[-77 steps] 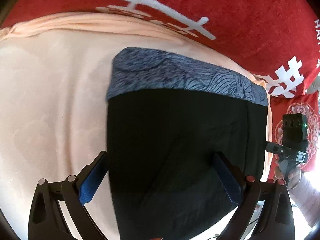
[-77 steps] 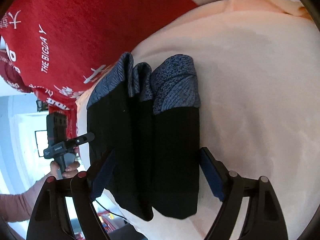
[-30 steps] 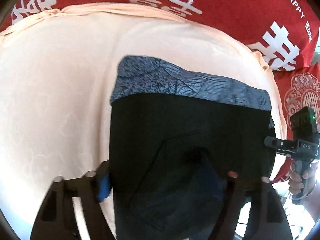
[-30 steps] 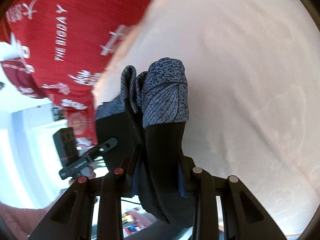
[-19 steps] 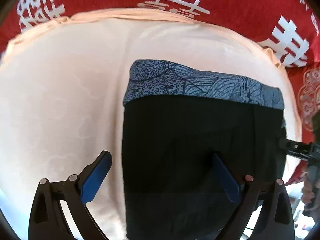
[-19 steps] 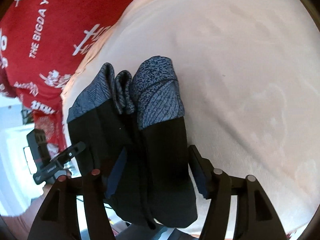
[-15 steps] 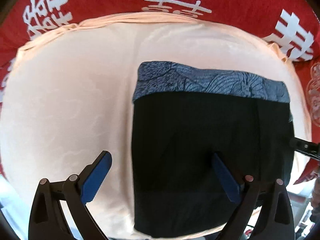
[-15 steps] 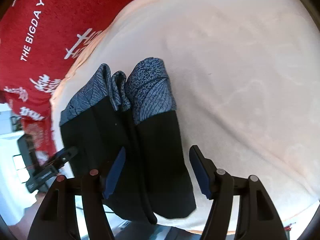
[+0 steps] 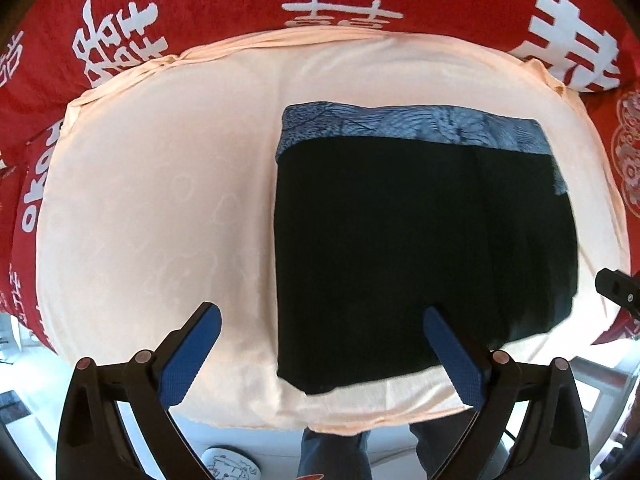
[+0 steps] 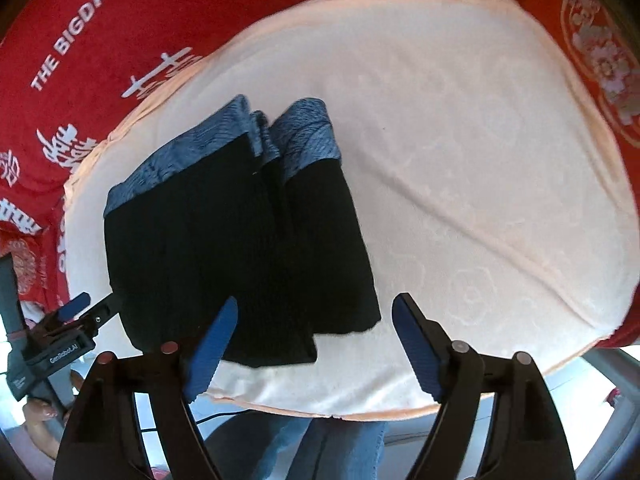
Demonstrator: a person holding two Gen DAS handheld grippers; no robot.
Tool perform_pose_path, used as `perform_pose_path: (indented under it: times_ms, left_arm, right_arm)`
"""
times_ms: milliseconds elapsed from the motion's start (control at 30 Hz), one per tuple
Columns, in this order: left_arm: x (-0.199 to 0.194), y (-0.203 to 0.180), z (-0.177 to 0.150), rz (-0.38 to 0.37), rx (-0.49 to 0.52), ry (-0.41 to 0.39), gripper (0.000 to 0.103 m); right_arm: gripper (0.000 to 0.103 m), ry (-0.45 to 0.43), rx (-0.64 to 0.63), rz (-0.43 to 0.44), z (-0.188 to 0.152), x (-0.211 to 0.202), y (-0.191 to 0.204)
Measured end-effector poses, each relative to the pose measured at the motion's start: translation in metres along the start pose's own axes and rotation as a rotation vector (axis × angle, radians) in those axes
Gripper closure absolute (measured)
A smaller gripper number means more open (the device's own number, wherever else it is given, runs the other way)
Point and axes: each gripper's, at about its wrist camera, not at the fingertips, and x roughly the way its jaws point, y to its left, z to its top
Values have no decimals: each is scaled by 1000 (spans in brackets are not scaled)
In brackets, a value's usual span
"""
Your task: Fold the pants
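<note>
The black pants (image 9: 420, 240) lie folded in a neat rectangle on a peach cloth (image 9: 160, 200), their blue-grey patterned waistband (image 9: 400, 128) along the far edge. My left gripper (image 9: 320, 314) hovers above the pants' near left corner, open, with its blue pads touching nothing. In the right wrist view the pants (image 10: 240, 248) show stacked folds with the waistband (image 10: 304, 136) at the top. My right gripper (image 10: 316, 302) hangs over their near right corner with its jaws opening, and nothing is pinched between them. The left gripper (image 10: 68, 320) also shows at that view's left edge.
A red blanket (image 9: 200, 0) with white characters surrounds the peach cloth (image 10: 460, 160). The cloth's near edge drops off just below the grippers. A person's legs in jeans (image 10: 320, 440) stand beyond that edge. The right gripper's tip (image 9: 616, 288) pokes in at the right.
Both grippers have lifted away from the pants. The right jaws, earlier pinched on the folded edge, have let go and spread. The left jaws widened off the fabric. The pants stay folded.
</note>
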Motion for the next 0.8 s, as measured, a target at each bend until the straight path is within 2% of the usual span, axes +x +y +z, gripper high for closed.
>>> perform_pose_path:
  times_ms: [33,67,133,233,333,567,800]
  left_arm:
    - [-5,-1,-3,3,1,-6,1]
    - [-7,-3,-3,4,1,-10,1]
    - [-14,-5,-5,11,1,-20,1]
    - [-29,-9,-8,34,11,-39,1]
    - [-42,-10,-12,44,14,-43,1]
    - [-68,-12,-21,45,2,-43,1]
    - [-85,-10,-31,35,-10,-51,1]
  right_arm:
    - [14,-22,-18,-23,-4,-5,5]
    - [7,-38,-33,-43,-6,-10,9]
    - [1,-72,-71,-96,-12,-18,19]
    - [0,-85,-104,-148,-18,-26,33]
    - [0,-65,-101,-156,-23,-33,41]
    - [0,-16,-49,-119,-36,-45,57]
    - [0,-18,-64,-135,-47,-64,79]
